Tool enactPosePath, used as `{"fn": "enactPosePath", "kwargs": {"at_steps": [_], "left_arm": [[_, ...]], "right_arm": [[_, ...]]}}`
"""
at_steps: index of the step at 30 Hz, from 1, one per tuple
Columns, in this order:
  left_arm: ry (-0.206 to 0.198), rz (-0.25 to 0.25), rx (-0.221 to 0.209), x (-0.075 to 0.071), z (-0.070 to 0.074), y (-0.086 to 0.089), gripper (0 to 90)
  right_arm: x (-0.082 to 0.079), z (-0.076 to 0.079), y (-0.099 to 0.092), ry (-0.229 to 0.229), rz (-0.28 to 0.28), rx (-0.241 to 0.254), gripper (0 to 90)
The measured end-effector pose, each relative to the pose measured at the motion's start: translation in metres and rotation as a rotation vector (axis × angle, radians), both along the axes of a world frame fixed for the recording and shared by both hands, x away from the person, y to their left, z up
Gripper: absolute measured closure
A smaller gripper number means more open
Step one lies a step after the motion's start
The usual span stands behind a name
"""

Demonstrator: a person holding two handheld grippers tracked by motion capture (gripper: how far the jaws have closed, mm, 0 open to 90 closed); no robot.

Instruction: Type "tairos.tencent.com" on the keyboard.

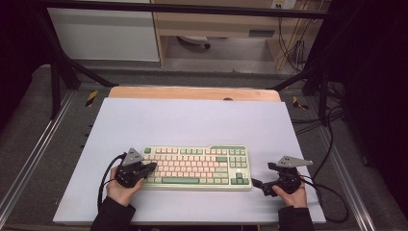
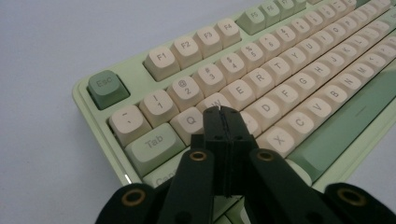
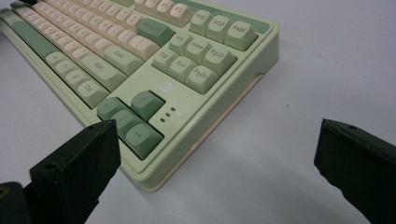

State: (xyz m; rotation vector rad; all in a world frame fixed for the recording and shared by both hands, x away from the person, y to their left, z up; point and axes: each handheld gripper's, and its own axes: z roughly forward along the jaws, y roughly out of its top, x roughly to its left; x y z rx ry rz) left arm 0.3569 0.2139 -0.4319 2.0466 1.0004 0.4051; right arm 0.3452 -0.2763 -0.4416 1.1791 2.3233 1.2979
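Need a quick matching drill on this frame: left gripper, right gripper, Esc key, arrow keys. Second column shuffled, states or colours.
1. left gripper
2. right gripper
3. Esc key
4. arrow keys

a. next to the status lights
b. jaws wide apart, off the keyboard's right end
c. dark green, corner key
d. jaws shut, tips over the letter keys

Pairs: 1-d, 2-b, 3-c, 4-a

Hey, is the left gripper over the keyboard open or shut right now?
Shut. In the left gripper view, the left gripper has its two black jaws pressed together with nothing between them, tips over the keyboard near the A key.
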Motion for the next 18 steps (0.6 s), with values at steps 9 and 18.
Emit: {"fn": "enactPosePath", "kwargs": {"at_steps": [9, 18], "left_arm": [[-0.027, -0.008, -0.016, -0.007, 0.010, 0.011, 90.0], [-0.045, 0.006, -0.036, -0.009, 0.014, 0.025, 90.0]], "right_arm": [[-0.001, 0.005, 0.007, -0.007, -0.010, 0.007, 3.0], [-0.005, 0.023, 0.029, -0.061, -0.014, -0.023, 20.5]]}}
